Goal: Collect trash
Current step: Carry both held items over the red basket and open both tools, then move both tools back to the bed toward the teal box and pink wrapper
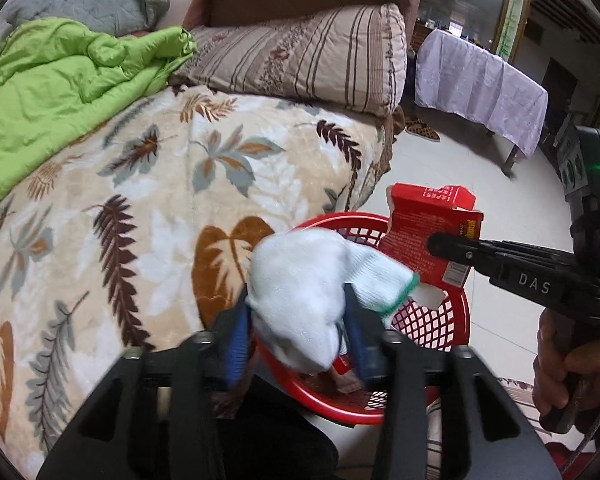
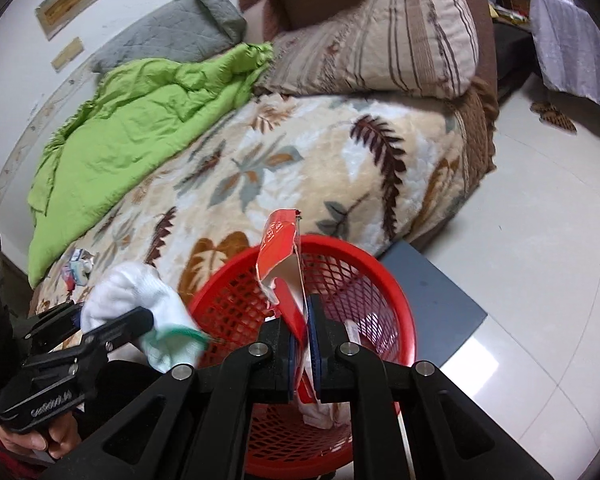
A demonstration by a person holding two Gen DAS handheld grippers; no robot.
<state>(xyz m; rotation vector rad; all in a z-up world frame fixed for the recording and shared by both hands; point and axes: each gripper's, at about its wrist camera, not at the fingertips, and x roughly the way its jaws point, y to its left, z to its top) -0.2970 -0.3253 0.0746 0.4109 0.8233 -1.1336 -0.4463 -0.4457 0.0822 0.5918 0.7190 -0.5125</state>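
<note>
Jaws angled down above red basket (image 2: 364, 280).

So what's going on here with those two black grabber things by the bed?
A person is collecting trash with a gripper in each hand. The left gripper has a white glove between its fingers over the red basket. The right gripper pinches a torn red carton above the same basket.
</note>
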